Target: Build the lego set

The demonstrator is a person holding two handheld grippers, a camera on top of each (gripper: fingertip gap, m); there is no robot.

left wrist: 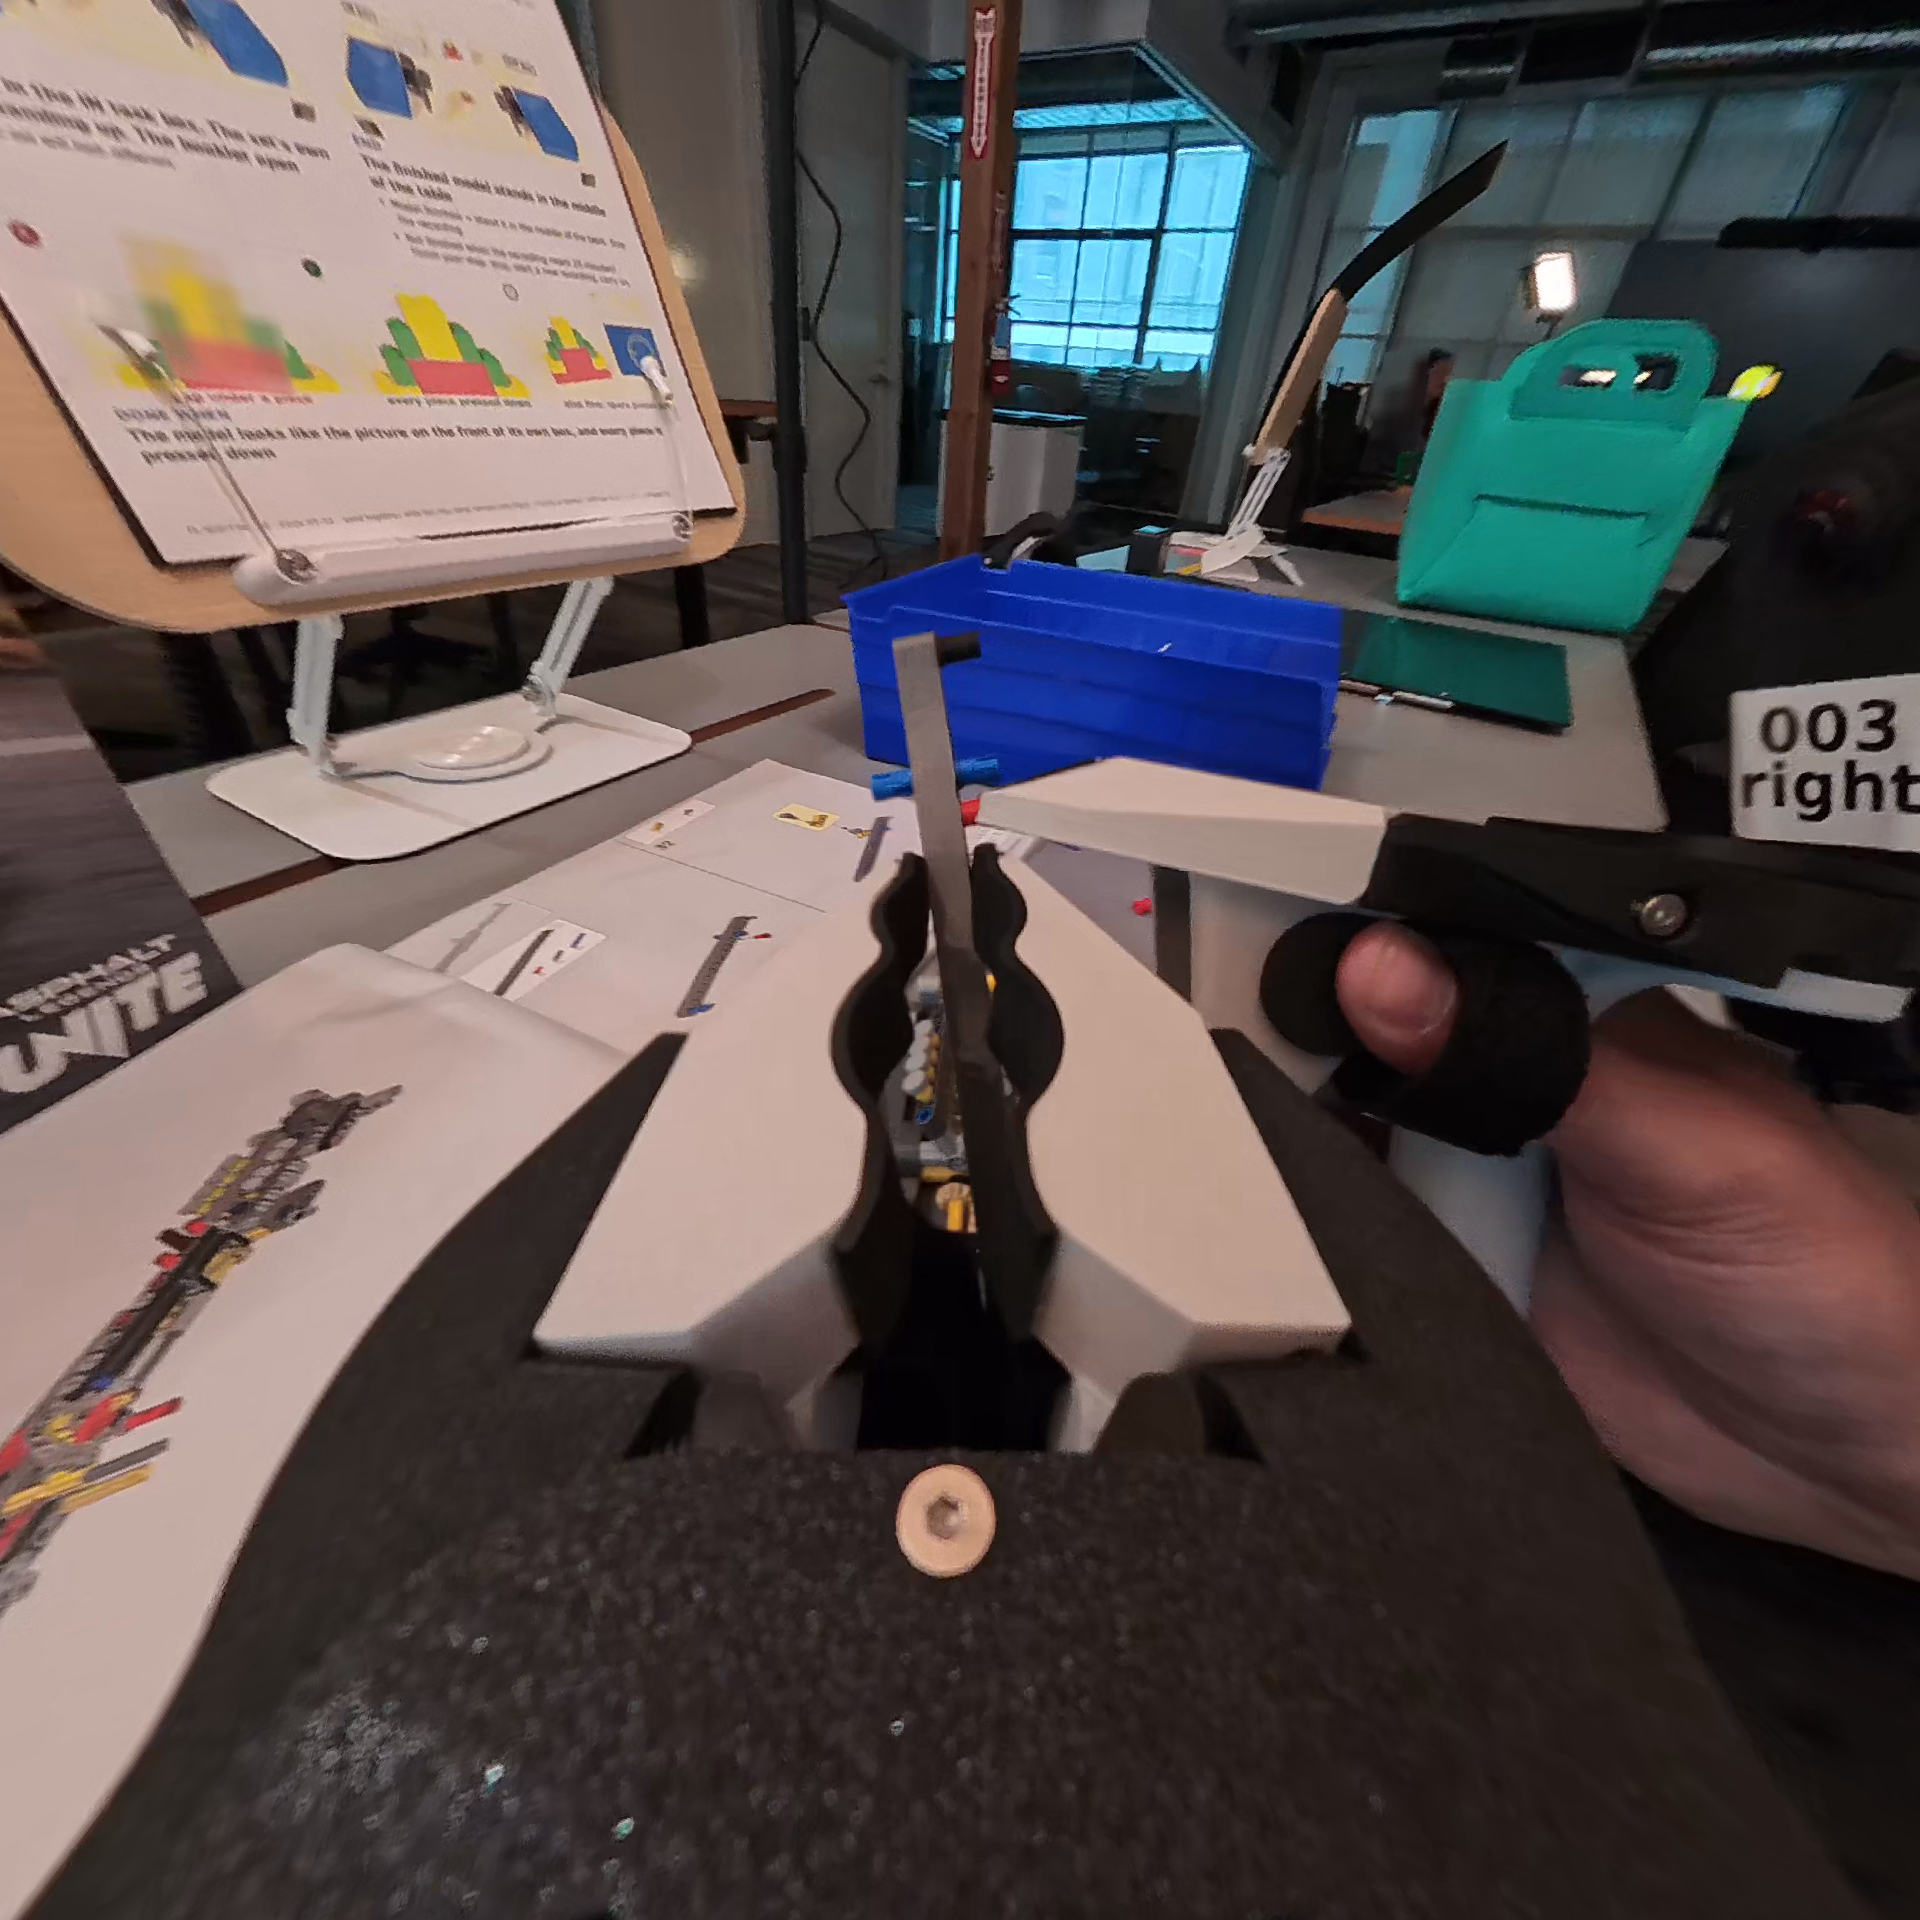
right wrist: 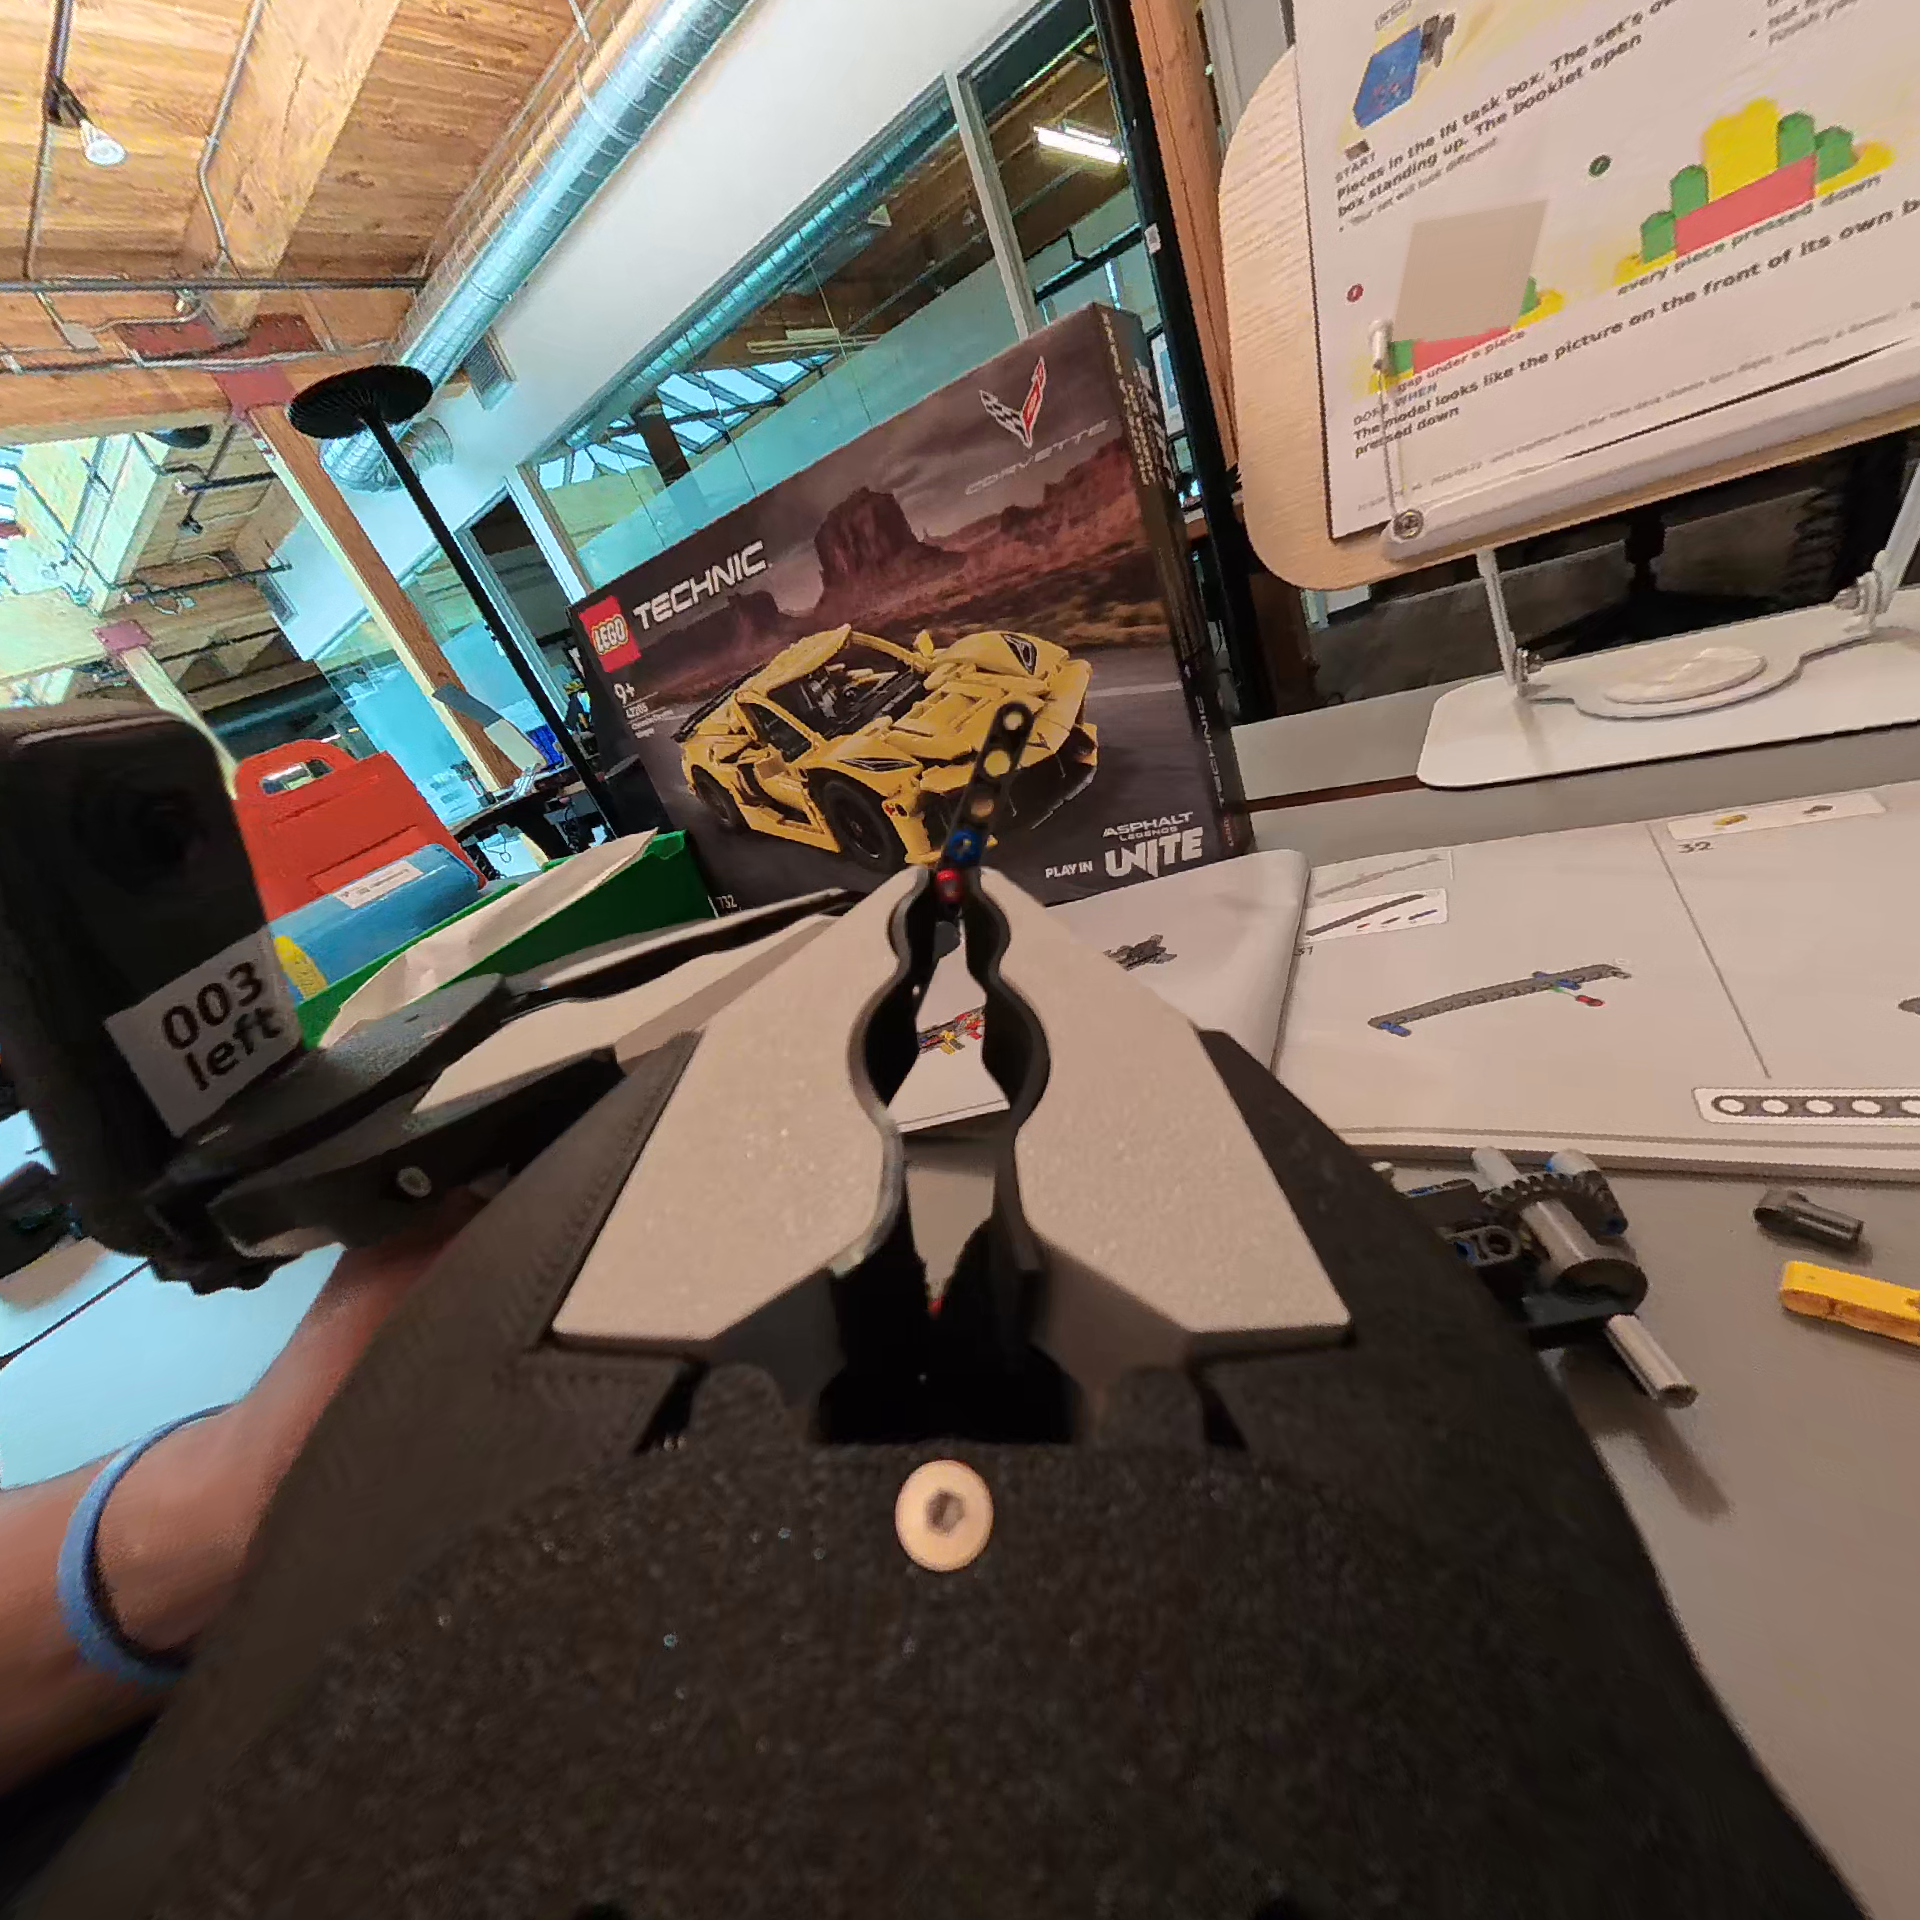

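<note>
Grey beam: we find a long dark-grey plastic Technic beam standing nearly upright between the left gripper's fingers, with a short black pin at its top end.
Left gripper: the left gripper is clamped on that beam, its wavy black pads pressed against both sides.
Right gripper: the right gripper is pinched on a thin black beam with round holes, which rises at a tilt above the fingertips; blue and red pins sit low on it, just above the pads.
Relation of grippers: in the left wrist view we note one white fingertip of the right gripper close beside the grey beam; we cannot tell whether they touch.
Hand: a hand grips the right tool's handle.
Table: a grey tabletop carries an open instruction booklet, a small grey geared assembly with a metal axle and a loose yellow piece.
Background: a dark set box picturing a yellow car stands behind the booklet; a blue plastic bin sits beyond the grippers.
</note>
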